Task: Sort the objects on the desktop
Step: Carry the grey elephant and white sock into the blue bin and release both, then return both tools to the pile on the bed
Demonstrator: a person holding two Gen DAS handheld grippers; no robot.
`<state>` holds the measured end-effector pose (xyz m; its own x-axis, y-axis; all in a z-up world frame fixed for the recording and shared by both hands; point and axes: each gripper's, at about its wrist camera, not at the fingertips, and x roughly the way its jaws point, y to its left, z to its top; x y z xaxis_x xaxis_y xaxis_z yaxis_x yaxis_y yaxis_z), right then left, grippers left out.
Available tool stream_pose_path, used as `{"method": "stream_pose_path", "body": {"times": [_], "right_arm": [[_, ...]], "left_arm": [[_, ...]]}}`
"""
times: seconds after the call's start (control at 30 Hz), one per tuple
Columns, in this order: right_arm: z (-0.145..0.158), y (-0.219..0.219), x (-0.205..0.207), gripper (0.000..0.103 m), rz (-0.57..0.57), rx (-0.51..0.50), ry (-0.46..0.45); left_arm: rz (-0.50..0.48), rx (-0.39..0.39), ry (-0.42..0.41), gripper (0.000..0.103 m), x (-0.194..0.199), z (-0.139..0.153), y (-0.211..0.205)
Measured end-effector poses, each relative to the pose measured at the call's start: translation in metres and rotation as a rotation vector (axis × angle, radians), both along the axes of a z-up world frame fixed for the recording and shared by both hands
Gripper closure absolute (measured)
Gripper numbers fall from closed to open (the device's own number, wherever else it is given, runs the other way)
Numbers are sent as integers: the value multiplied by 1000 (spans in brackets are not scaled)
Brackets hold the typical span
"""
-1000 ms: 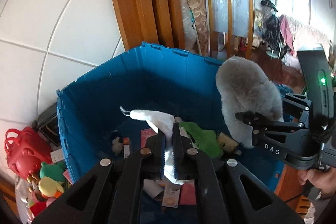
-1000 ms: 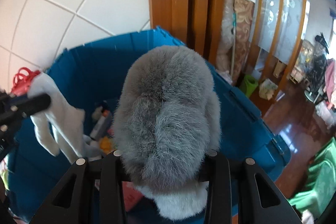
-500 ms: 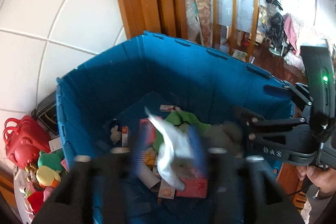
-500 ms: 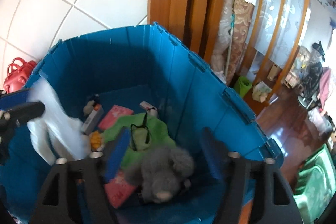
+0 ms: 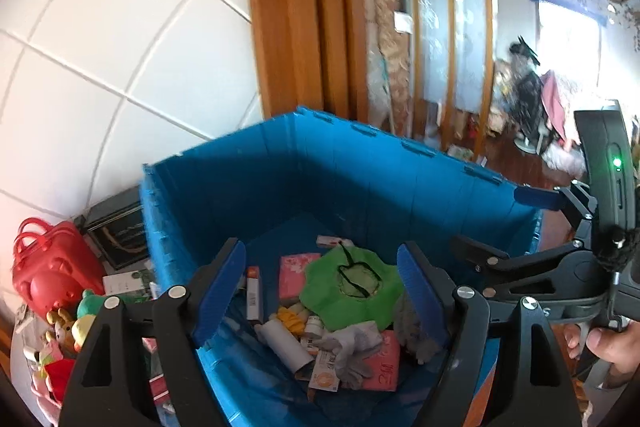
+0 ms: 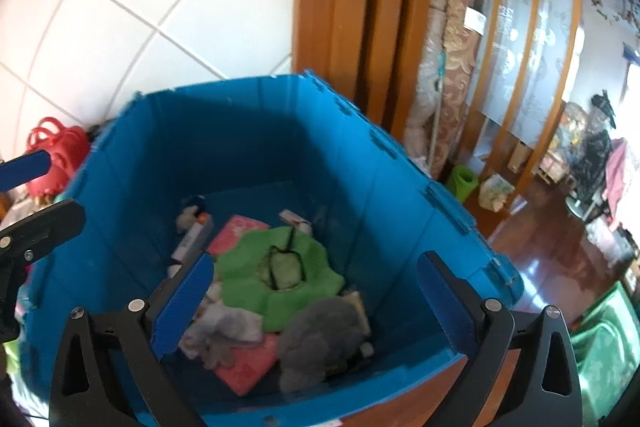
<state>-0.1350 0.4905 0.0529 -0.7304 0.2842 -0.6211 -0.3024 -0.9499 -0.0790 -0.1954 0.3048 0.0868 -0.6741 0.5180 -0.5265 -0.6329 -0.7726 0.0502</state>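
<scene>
Both grippers are held above the blue bin [image 5: 240, 195]. The left gripper [image 5: 320, 291] and right gripper [image 6: 316, 303] are empty, jaws still opening. The white glove [image 5: 352, 347] and grey plush toy [image 6: 316, 343] lie in the bin, below the jaws.

A fluffy grey plush toy [image 6: 316, 339] lies in the big blue bin [image 6: 392, 187], next to a green cloth [image 6: 276, 275]. A white glove [image 5: 352, 347] lies crumpled on a pink packet [image 5: 384, 363] close by.
</scene>
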Motion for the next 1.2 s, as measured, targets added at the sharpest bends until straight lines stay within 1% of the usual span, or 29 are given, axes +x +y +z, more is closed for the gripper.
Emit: {"method": "stream_pose_path", "body": {"times": [0.17,0.3,0.43,0.53,0.6,0.7,0.77,0.9,0.93,1.0,1.03,1.13,1.2], "right_arm": [[14,-37,8,0,52,1,65],[25,-73,12,0,106,-1,128],[28,-114,5,0,182,-16,160],[27,-149,-3,0,255,-52,175],[25,-171,-10,0,295,-75,174],[20,-207,-21,0,367,-102,159],[15,-233,-28,0,414,-109,153],[0,-281,-43,0,485,-119,129],[-7,-293,-50,0,495,-126,114],[-22,-308,-62,0,503,-144,76],[-31,-314,-68,0,503,-153,54],[-66,-331,-85,0,489,-174,-23],[-94,-339,-98,0,465,-172,-86]], "left_arm": [[64,52,-17,25,3,-2,-38],[171,69,11,25,4,-6,-83],[262,88,1,25,0,-15,-139],[368,49,24,25,0,-31,-183],[441,10,21,25,0,-45,-216],[541,-25,-10,25,-1,-66,-265],[621,-44,-44,25,-4,-80,-304],[766,-68,-127,25,-6,-111,-382],[813,-73,-161,25,-7,-121,-409],[867,-81,-203,25,-9,-135,-441],[900,-88,-235,25,-9,-146,-465],[966,-109,-300,25,-9,-172,-515],[996,-124,-327,25,-11,-184,-537]]}}
